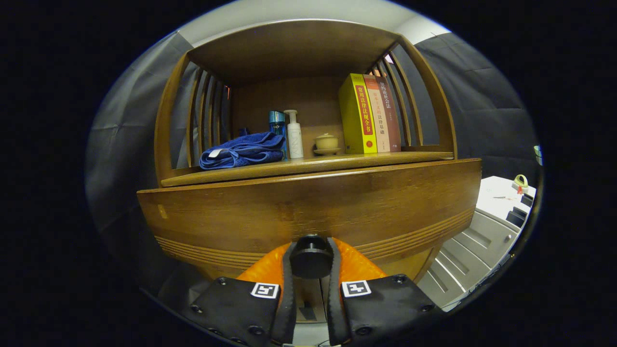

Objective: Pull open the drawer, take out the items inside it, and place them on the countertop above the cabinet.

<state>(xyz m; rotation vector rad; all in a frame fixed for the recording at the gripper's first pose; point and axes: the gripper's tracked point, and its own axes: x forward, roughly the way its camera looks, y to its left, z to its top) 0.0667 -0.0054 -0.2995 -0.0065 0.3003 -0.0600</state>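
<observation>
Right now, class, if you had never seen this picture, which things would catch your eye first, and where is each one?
First comes the round dark knob on the wooden drawer front, with the gripper closed on it, a finger pressing each side. Next, on the countertop above, a folded blue towel lies left, and upright books stand right.

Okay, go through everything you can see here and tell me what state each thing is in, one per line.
drawer: closed, front flush with the cabinet
knob: gripped between the two fingers
gripper: shut on the knob
towel: folded, lying on the countertop
pump bottle: upright, beside the towel
lidded cup: lid on, sitting on its saucer
books: standing upright, side by side
</observation>
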